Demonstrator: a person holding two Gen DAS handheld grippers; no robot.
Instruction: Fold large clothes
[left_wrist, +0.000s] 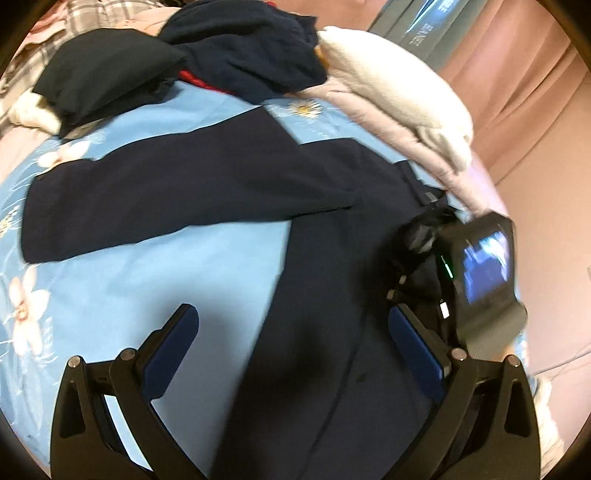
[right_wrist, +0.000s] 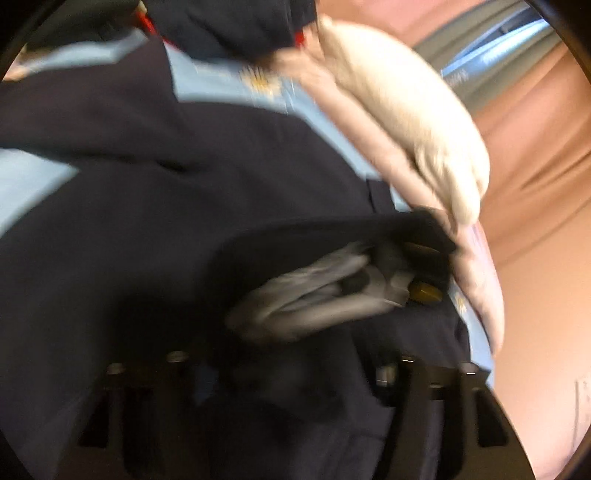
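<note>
Jaws of the left gripper (left_wrist: 293, 350) stand wide apart, nothing between the blue pads, hovering over the dark navy garment (left_wrist: 229, 192). Right gripper (right_wrist: 291, 373) is badly blurred in its own view; fingers barely readable, but the jaws look parted with no cloth pinched, dark fabric lying under and ahead of them. In the left view its body with the small screen sits at the garment's right edge. Garment lies spread on the blue floral bedsheet (left_wrist: 155, 266), one long sleeve stretched out to the left, body running down toward the camera. Right side has a turned-over flap showing grey lining (right_wrist: 306, 295) and what looks like a brass button or snap (right_wrist: 424, 293), so probably a jacket or coat, can't confirm. Handling guess: soft, limp, fairly weighty for cloth, will drape and sag if lifted at one point; matte weave, not slippery. Best holds likely the sleeve cuff at far left and the shoulder or hem edge, pinching a doubled edge. Lining may slide against the outer layer. Other clothes piled at the far side: dark bundle (left_wrist: 243, 48), cream fleece item (left_wrist: 399, 88) on pink bedding (left_wrist: 373, 110), well apart from the sleeve.
</note>
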